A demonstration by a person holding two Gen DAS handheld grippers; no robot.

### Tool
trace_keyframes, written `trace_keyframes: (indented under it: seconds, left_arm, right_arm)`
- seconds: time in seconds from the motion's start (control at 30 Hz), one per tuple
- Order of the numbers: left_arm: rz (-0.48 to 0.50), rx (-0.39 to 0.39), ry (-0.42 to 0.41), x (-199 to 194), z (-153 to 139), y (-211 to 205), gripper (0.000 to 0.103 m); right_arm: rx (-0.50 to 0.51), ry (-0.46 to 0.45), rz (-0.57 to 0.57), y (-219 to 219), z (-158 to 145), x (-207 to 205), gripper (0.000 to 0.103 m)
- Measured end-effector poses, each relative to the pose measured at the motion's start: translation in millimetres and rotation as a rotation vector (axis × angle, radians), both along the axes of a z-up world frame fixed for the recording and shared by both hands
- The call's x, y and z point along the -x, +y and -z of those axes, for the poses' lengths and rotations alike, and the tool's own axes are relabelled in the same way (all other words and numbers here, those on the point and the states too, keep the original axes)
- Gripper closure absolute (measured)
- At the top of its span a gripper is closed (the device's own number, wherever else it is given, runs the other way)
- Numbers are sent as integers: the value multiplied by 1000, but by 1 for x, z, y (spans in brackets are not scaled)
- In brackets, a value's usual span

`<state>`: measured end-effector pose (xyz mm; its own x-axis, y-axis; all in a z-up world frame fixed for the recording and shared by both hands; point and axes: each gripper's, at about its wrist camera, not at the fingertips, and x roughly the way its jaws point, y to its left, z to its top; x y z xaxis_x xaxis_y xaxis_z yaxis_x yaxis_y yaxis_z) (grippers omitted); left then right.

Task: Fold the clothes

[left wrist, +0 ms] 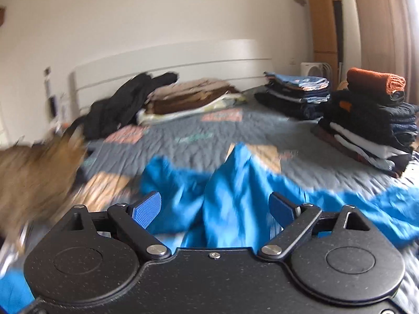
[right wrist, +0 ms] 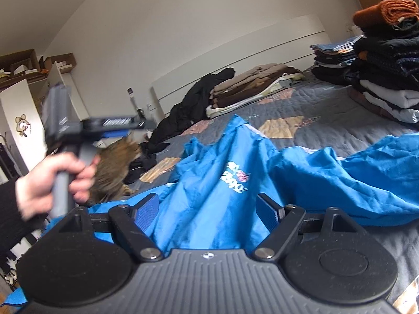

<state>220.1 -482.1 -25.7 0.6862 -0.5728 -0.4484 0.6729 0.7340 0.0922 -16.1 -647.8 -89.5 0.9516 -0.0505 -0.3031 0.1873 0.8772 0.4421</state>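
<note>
Left wrist view, heavily blurred. My left gripper [left wrist: 213, 209] stands with its jaws wide apart; the blue pads [left wrist: 146, 209] touch nothing. The blue jacket [left wrist: 230, 191] lies crumpled on the grey quilted bedspread [left wrist: 183, 136] just ahead, a peak of fabric rising between the fingers without contact. At left edge, a brown tabby cat [left wrist: 39, 175], smeared by motion. At the headboard [left wrist: 170, 62]: a black garment heap [left wrist: 125, 104] beside a folded brown and beige pile [left wrist: 191, 96]. At right, two folded stacks, the near one [left wrist: 371, 125] topped by an orange-brown knit [left wrist: 374, 81], the far one [left wrist: 296, 91] mostly denim.

Right wrist view, sharper. My right gripper [right wrist: 208, 214] is likewise spread open, gripping nothing; the jacket, with its white printed logo [right wrist: 237, 178], bunches up between and beyond the fingers. Whether cloth brushes the pads I cannot tell. My left hand [right wrist: 52, 180], in a dark sleeve, holds the other gripper's handle at left, raised above the bed, with the cat behind it.
</note>
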Motion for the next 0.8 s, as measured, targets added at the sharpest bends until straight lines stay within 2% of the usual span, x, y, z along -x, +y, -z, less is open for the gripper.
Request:
trace_keyframes:
  seconds: [0.13, 0.27, 0.43, 0.57, 0.8]
  left_arm:
    - [-81, 33, 13, 32, -4, 59, 14]
    - [-173, 40, -19, 58, -5, 105, 14]
    - [-284, 45, -48, 83, -4, 148, 14]
    - [-373, 98, -50, 96, 0, 173, 13]
    - [-352, 70, -17, 90, 7, 180, 13]
  right_arm:
    - [-29, 0, -47, 16, -6, -9, 23]
    - [-45, -15, -128, 44, -14, -21, 22]
    - [26, 0, -188, 87, -25, -34, 21]
    - [69, 8, -200, 116, -32, -41, 21]
    - [121, 10, -209, 149, -40, -53, 21]
